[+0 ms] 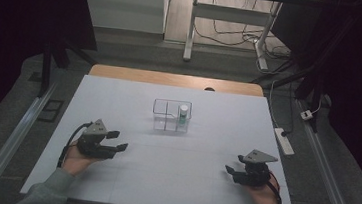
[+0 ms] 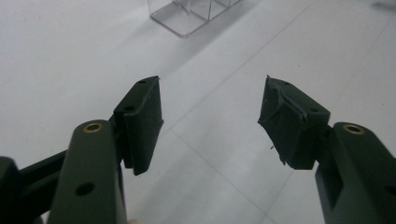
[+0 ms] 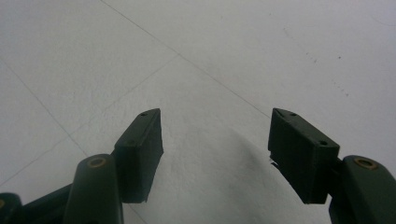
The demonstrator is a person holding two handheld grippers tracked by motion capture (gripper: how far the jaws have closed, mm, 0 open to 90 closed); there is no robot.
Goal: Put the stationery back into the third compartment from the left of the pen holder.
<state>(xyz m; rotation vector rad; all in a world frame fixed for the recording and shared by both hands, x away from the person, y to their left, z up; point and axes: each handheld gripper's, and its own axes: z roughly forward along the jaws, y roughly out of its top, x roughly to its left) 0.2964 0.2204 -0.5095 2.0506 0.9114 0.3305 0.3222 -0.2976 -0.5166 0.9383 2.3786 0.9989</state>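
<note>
1. High view: clear plastic four-compartment box (image 1: 171,115) mid-table, between and beyond both grippers; small white green-capped bottle (image 1: 183,113) upright in far-right compartment.
2. Left gripper view: box corner (image 2: 187,16) ahead; left gripper (image 2: 210,121) parted, empty.
3. Right gripper (image 3: 215,154): parted, empty, above white table sheet (image 3: 233,56).

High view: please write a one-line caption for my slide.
Two open grippers, left and right, rest on a white table before a clear box holding a bottle.

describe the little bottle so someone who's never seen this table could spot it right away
On the white table, find the clear divided box standing alone past the middle, farther off than both hands. The little bottle stands upright in its right-hand part. It is the one item inside: white cap, greenish body, while the other compartments look empty.
</note>
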